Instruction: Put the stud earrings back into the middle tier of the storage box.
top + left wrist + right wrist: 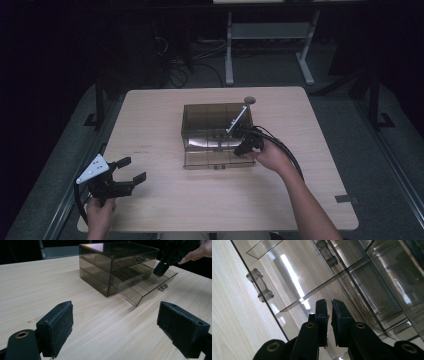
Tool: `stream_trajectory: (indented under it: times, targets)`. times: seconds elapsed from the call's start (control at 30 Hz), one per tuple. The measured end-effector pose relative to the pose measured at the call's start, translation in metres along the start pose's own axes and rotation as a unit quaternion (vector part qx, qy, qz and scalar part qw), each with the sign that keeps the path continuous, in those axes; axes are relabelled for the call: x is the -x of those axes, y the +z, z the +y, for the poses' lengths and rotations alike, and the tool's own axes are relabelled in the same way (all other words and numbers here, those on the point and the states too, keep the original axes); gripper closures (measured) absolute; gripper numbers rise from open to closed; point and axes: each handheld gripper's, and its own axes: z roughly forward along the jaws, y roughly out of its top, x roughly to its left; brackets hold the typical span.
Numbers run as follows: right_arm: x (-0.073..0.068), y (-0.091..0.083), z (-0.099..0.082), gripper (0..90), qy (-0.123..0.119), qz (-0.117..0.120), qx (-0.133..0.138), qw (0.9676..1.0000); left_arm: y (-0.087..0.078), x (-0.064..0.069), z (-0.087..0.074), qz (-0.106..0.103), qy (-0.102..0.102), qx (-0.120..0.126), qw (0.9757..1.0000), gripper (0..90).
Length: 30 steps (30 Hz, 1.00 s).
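Pale wooden table (310,165), high view: smoky drawer box (216,120) centre, bottom drawer (218,159) pulled out, right gripper (243,147) above it; left gripper (131,169) lower left. Left gripper view: jaws spread wide over bare wood. Right gripper view: jaws nearly closed, gripping nothing visible.

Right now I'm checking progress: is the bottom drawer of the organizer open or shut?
Open. The bottom drawer is pulled out in front of the organizer, and the right gripper reaches into it.

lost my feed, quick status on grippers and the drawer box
Left gripper open, idle near table's front left. Right gripper nearly shut over the pulled-out bottom drawer of the smoked drawer box. Nothing in the way.
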Motion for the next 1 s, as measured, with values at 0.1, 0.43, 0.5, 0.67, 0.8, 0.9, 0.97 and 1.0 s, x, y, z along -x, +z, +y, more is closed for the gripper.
stream_trajectory:
  times: [0.1,0.43,0.5,0.67,0.8,0.9,0.97,1.0]
  targets:
    - [-0.001,-0.002,-0.001,81.6,-0.001,0.001,0.003,1.0000,0.000,0.001,0.000,-0.001,-0.001,-0.002,1.0000,12.9]
    - [0.000,-0.015,-0.008,76.7,0.004,0.010,0.026,0.9996,0.000,0.001,0.000,-0.001,0.000,0.001,1.0000,12.9]
    - [0.000,-0.018,-0.010,75.6,0.004,0.014,0.032,0.9994,0.000,0.001,0.000,0.000,-0.001,-0.001,1.0000,12.9]
    - [0.001,-0.025,-0.014,73.3,0.006,0.018,0.040,0.9990,0.000,0.001,0.000,0.000,0.000,-0.003,1.0000,12.9]
    - [0.002,-0.031,-0.018,71.4,0.009,0.020,0.046,0.9987,0.000,0.001,0.000,0.000,0.000,-0.003,1.0000,12.9]
    - [0.002,-0.036,-0.021,70.4,0.010,0.022,0.054,0.9983,0.000,0.001,0.000,0.000,0.000,-0.002,1.0000,12.9]
    - [0.002,-0.039,-0.022,69.2,0.010,0.024,0.056,0.9981,0.000,0.001,0.000,0.000,0.000,-0.003,1.0000,12.9]
    - [0.002,-0.040,-0.023,68.9,0.009,0.023,0.057,0.9981,0.000,0.001,0.000,0.000,0.000,-0.003,1.0000,12.9]
